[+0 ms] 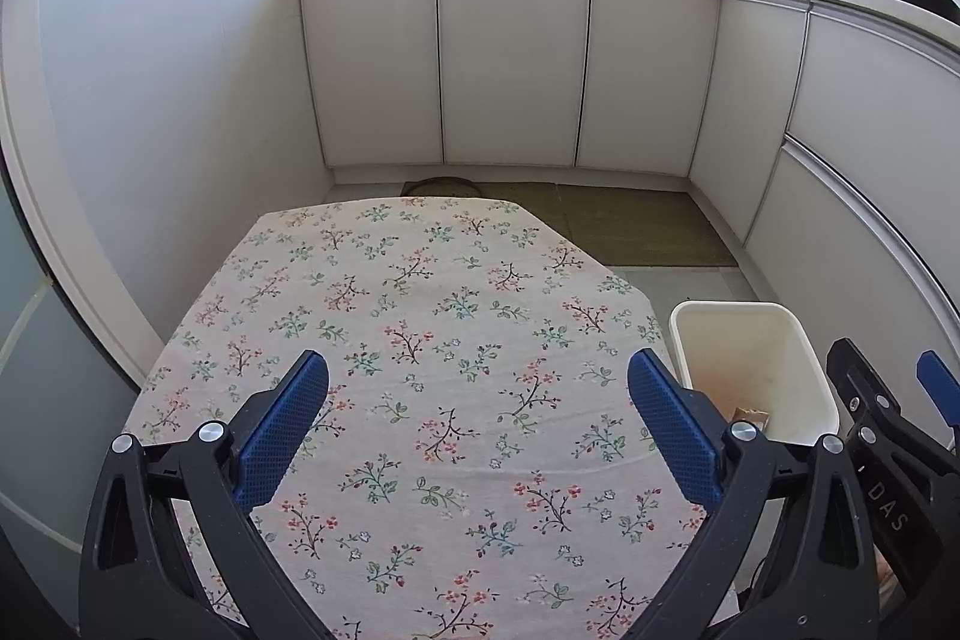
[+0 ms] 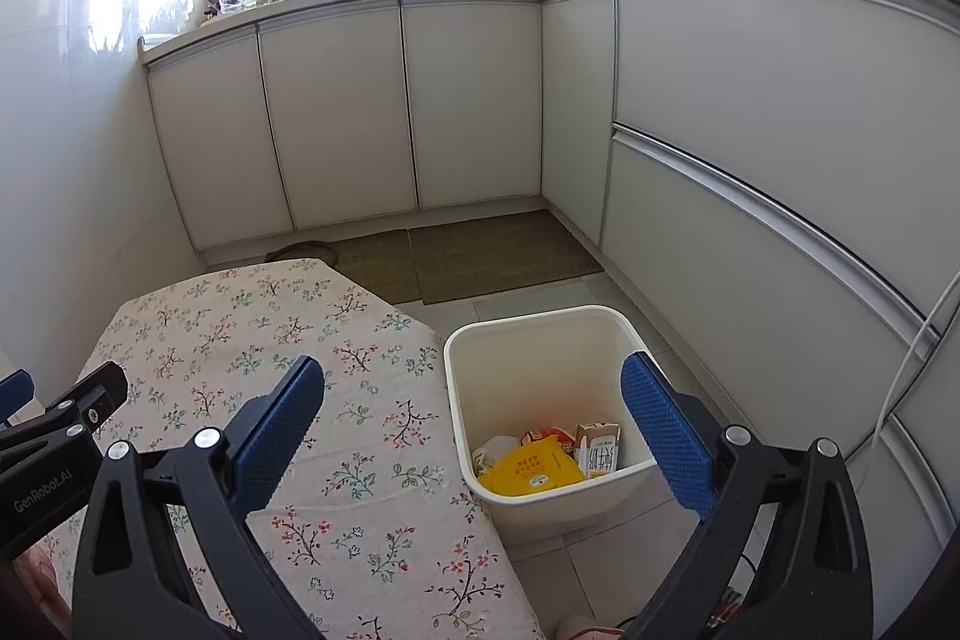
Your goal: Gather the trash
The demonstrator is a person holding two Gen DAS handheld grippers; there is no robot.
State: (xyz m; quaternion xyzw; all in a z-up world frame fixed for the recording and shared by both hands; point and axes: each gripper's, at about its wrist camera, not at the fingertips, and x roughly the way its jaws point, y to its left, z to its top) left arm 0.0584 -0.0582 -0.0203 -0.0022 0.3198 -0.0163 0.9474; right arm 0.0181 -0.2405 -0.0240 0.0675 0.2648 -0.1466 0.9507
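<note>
Your left gripper (image 1: 478, 424) hung wide open, holding nothing, over the flowered tablecloth (image 1: 420, 316). Your right gripper (image 2: 473, 430) was spread open too, empty, straddling the table edge and the white bin (image 2: 540, 334) on the floor just beside it. Trash sat inside the bin: a yellow packet (image 2: 531, 469), a small carton (image 2: 597, 445), a crumpled wrapper (image 2: 498, 451). Brown mats (image 2: 480, 250) lay beyond, below white cabinets (image 2: 468, 100).

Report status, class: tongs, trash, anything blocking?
Left tongs open, empty, over the table. Right tongs open, empty. Trash lies in the bin beside the table. No trash seen on the cloth; nothing blocking.
</note>
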